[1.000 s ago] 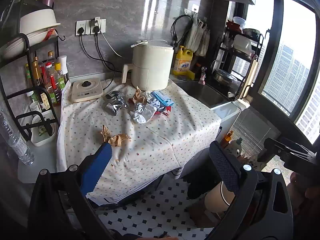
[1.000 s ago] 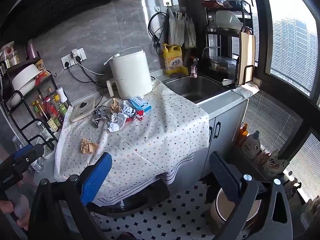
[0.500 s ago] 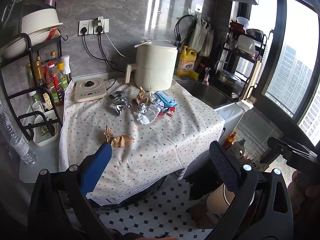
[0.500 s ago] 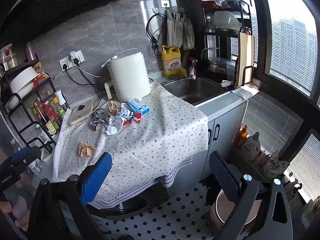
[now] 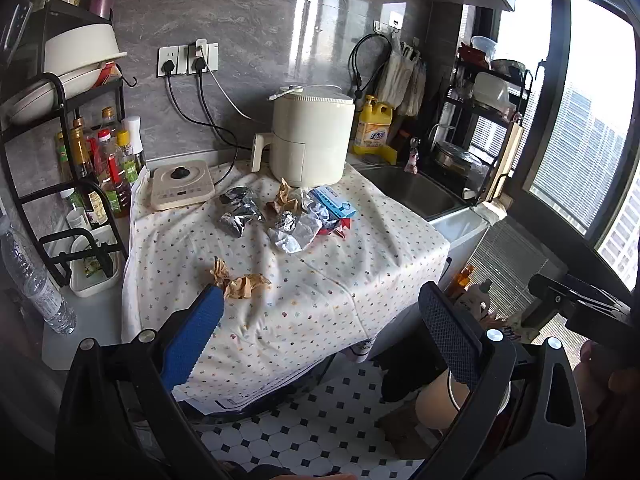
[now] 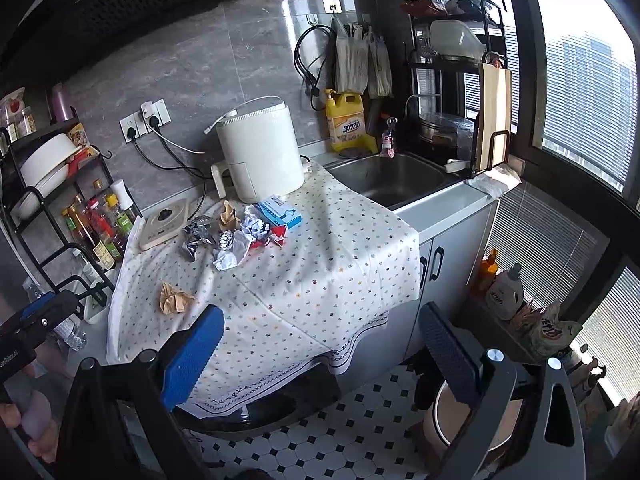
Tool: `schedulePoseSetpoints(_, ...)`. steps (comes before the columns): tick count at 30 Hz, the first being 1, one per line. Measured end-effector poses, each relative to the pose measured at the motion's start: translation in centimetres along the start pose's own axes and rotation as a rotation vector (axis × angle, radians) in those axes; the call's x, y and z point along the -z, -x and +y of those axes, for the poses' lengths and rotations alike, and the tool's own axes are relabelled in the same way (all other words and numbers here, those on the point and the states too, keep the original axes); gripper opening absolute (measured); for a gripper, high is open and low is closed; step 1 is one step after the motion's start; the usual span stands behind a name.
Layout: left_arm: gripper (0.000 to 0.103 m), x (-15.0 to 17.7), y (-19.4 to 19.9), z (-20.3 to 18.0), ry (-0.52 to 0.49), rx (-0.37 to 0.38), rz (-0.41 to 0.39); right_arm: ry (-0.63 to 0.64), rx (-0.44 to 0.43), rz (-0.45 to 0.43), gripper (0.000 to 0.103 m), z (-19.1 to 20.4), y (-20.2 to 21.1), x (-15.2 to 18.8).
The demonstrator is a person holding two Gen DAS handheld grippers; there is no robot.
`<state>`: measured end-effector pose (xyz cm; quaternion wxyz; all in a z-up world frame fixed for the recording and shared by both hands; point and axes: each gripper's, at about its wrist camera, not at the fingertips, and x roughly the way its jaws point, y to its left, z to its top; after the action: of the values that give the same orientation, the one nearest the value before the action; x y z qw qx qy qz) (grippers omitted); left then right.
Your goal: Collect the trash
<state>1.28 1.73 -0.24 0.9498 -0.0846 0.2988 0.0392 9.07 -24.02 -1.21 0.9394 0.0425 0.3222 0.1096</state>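
Both cams have eased back/up a bit vs 1 s ago, so more of the dotted cloth (image 5: 304, 300) is in frame; trash hasn't shifted. L gripper (image 5: 320, 336) fingers spread wide, nothing between them, hovering off the near edge of the cloth. R gripper (image 6: 320, 356) same: released, empty, over the floor side. Crumpled brown paper (image 5: 238, 280) lies alone near the front-left of the cloth, just past L blue pad (image 5: 192, 340). Main trash pile (image 5: 288, 216) w/ foil wads, white wrappers, blue box (image 6: 280, 210) sits further back, in front of the white air fryer (image 5: 310, 136). Bin (image 6: 460, 420) on the tiled floor, lower right, partly hidden behind R finger.
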Motion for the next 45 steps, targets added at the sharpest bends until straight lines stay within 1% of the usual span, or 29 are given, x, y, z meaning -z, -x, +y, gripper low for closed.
schedulePoseSetpoints(11, 0.097, 0.4, 1.0, 0.7, 0.010, -0.018, -0.010, 0.004, -0.018, 0.004, 0.095, 0.3, 0.2, 0.5)
schedulePoseSetpoints(19, 0.097, 0.7, 1.5, 1.0, 0.019, -0.024, -0.013, -0.001, -0.015, 0.006, 0.095, -0.2, 0.7, 0.7)
schedulePoseSetpoints(31, 0.097, 1.1, 1.3, 0.8, 0.032, -0.033, -0.006, 0.008, -0.018, 0.015, 0.095, -0.4, 1.0, 1.1)
schedulePoseSetpoints(40, 0.097, 1.2, 1.2, 1.4, 0.059, -0.062, 0.024, 0.030, -0.037, 0.054, 0.095, -0.1, -0.5, 0.6)
schedulePoseSetpoints(45, 0.097, 1.5, 0.3, 3.2, 0.096, -0.096, 0.057, 0.058, -0.059, 0.085, 0.095, 1.4, -2.6, 0.2)
